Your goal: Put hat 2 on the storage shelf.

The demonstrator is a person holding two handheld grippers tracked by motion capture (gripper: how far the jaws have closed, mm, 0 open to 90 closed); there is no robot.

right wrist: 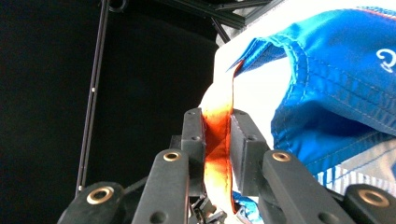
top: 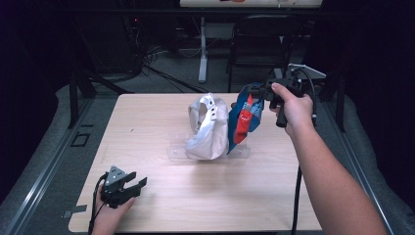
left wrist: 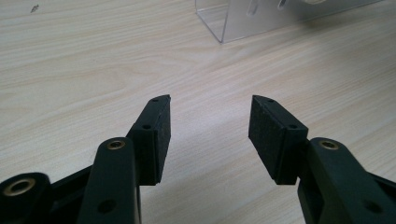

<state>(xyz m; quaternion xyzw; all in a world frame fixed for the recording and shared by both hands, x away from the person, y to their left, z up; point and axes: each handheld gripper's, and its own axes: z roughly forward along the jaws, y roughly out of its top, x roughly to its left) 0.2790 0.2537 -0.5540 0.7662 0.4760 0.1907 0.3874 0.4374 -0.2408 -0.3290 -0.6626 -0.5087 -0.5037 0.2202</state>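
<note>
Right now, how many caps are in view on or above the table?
2. A white cap sits on the clear stand at mid-table. A blue cap hangs beside it, lifted by its orange strap in the right gripper. Others could be hidden behind them.

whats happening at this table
A person holds a gripper in each hand. The right gripper is shut on the orange strap of a blue cap, holding it up beside a white cap that sits on a clear stand. The left gripper rests low near the table's front corner, jaws open, gripping nothing.
</note>
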